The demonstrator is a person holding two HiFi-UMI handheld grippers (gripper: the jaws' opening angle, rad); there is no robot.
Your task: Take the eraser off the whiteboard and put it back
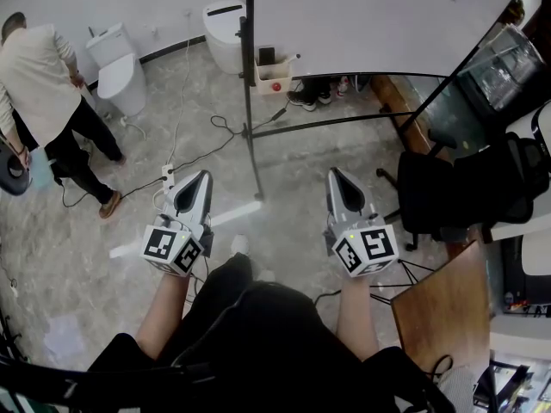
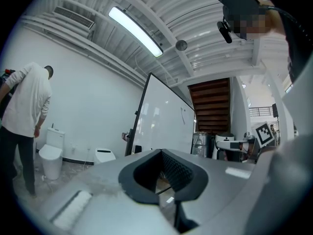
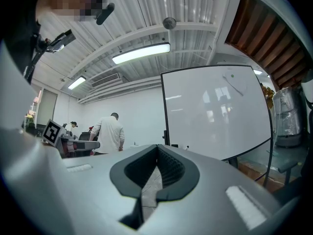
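The whiteboard (image 1: 370,15) stands on a black frame at the far side, ahead of both grippers. A small black block, probably the eraser (image 1: 266,55), sits at the board's lower left edge above a pale box (image 1: 274,77). My left gripper (image 1: 203,175) is held level over the floor, shut and empty, well short of the board. My right gripper (image 1: 334,174) is beside it, also shut with nothing in it. The left gripper view shows the board (image 2: 164,121) beyond the shut left gripper (image 2: 161,151). In the right gripper view the board (image 3: 215,111) fills the right side past the shut right gripper (image 3: 157,146).
A person in a pale shirt (image 1: 39,67) stands at the left near two toilets (image 1: 116,63) (image 1: 225,28). Cables and a power strip (image 1: 168,175) lie on the floor. A black office chair (image 1: 430,192) and a wooden desk (image 1: 443,308) are at the right.
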